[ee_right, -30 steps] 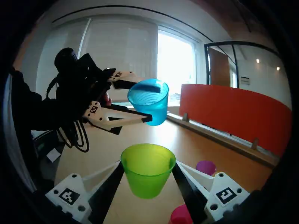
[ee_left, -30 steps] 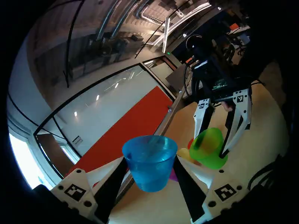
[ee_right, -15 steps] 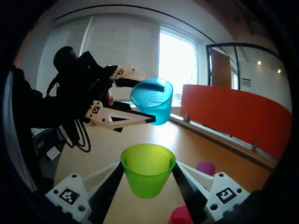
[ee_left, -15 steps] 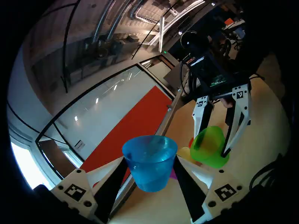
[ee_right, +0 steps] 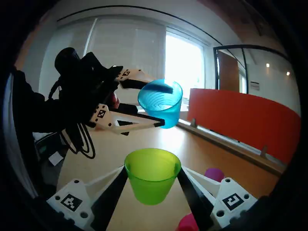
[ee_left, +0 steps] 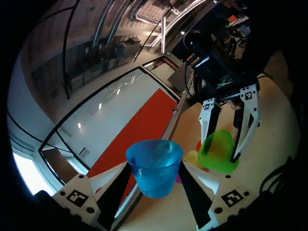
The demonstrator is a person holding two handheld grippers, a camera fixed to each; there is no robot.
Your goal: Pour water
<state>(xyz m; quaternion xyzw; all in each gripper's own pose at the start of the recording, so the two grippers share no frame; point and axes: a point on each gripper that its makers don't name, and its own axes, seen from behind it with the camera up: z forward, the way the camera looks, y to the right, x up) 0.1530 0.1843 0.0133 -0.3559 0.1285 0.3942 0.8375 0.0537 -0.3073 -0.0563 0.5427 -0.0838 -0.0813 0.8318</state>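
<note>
Left gripper (ee_left: 154,166) pinches the blue cup (ee_left: 154,176), both fingers pressed on its wall; the right gripper (ee_right: 152,169) clamps the green cup (ee_right: 152,180) the same way. In the right gripper view the blue cup hangs above and just beyond the green cup, tipped mouth-first toward it. No stream shows, so I judge the pour is at its approach. Next, the blue rim needs bringing over the green cup's mouth, then a slow further tilt.

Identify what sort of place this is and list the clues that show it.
Probably an open-plan office or lab: a long wooden table, an orange divider panel along its edge, and exposed ceiling pipes overhead.
</note>
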